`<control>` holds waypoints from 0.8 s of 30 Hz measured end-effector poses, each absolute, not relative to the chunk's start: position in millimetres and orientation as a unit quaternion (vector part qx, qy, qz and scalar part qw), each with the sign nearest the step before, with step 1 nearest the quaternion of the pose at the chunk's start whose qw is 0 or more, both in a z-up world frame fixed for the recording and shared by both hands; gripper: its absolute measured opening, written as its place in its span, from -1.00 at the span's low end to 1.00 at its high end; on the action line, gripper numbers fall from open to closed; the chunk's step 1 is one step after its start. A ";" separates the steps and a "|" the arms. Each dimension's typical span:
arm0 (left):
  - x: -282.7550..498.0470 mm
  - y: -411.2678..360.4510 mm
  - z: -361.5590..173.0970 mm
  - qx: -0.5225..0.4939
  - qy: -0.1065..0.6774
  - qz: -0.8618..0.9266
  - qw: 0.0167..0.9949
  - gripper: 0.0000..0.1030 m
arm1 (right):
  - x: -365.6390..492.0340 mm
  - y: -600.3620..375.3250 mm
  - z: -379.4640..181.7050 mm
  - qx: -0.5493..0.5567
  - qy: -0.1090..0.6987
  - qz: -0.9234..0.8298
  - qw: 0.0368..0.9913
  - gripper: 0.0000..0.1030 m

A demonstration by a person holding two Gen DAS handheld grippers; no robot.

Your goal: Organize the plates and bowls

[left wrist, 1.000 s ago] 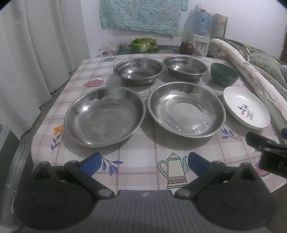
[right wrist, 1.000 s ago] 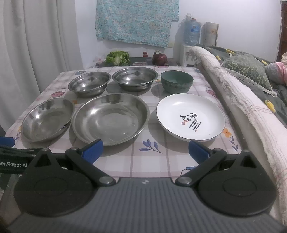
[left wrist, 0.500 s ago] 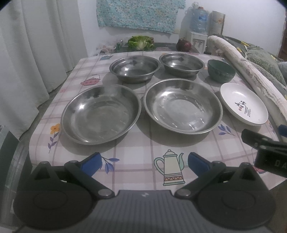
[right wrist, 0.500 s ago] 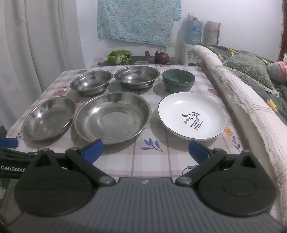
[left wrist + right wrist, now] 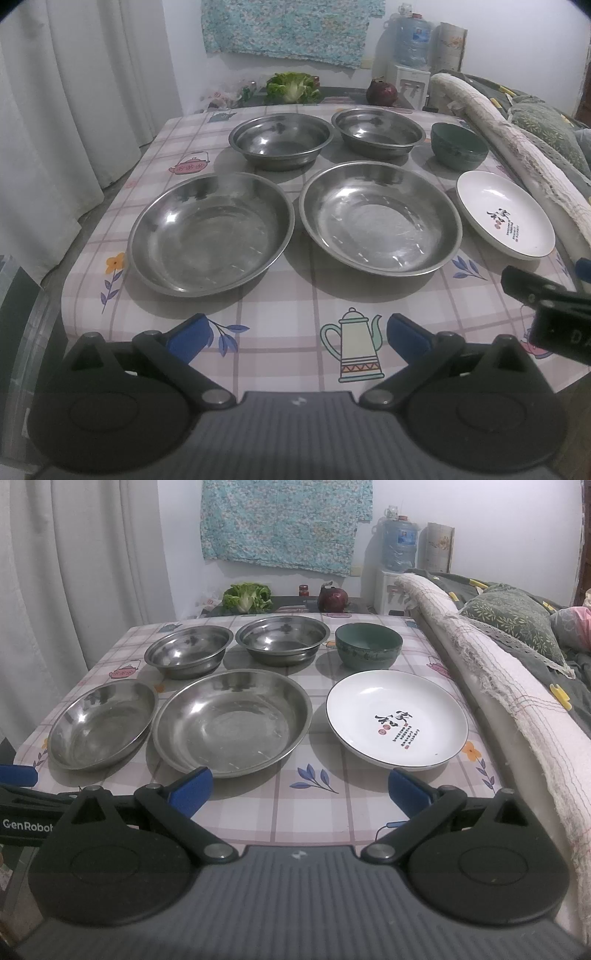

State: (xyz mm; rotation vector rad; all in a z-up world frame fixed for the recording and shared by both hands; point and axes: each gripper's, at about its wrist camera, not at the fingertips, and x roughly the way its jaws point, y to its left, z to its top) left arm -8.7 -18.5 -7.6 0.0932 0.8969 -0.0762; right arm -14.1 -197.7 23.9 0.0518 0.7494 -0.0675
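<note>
1. Your dishes sit in two rows on the table (image 5: pixel 280 347), none stacked: three near you, three at the far edge.
2. Near row, left to right: a wide steel plate (image 5: pixel 210 232), a second steel plate (image 5: pixel 380 218) just beside it, their rims close but apart, then the white plate (image 5: pixel 506 218) with dark lettering near the table's right edge.
3. Far row, left to right: a steel bowl (image 5: pixel 282 140), a second steel bowl (image 5: pixel 378 131), then the green bowl (image 5: pixel 460 146), which stands right behind the white plate.
4. From your right wrist view the same layout shows: white plate (image 5: pixel 397 720) nearest that tool, green bowl (image 5: pixel 369 646) behind it, the second steel plate (image 5: pixel 232 722) to its left.
5. Your left gripper (image 5: pixel 299 336) hangs over the near table edge, blue pads spread wide, holding nothing, pointing between the two steel plates.
6. Your right gripper (image 5: pixel 301 788) is also spread wide and empty at the near edge, facing the gap between the second steel plate and the white plate.
7. The tablecloth is checked, printed with teapots and flowers.
8. Beyond the table lie a lettuce (image 5: pixel 245 596) and a red onion (image 5: pixel 332 598); a curtain (image 5: pixel 74 572) hangs to the left, and bedding (image 5: pixel 517 686) lies along the right.
</note>
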 end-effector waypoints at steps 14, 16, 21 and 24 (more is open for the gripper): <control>-8.4 -17.1 -7.9 0.045 0.434 -0.036 0.899 1.00 | -13.8 -197.3 23.9 0.025 0.366 -0.033 0.930 0.98; -8.3 -17.0 -7.9 0.045 0.434 -0.036 0.899 1.00 | -13.8 -197.4 24.0 0.025 0.366 -0.033 0.930 0.98; -7.7 -14.7 -8.4 0.044 0.435 -0.036 0.898 1.00 | -13.7 -197.2 24.1 0.025 0.366 -0.033 0.930 0.98; -7.4 -13.4 -8.8 0.044 0.436 -0.035 0.898 1.00 | -13.6 -197.2 24.0 0.025 0.366 -0.033 0.930 0.98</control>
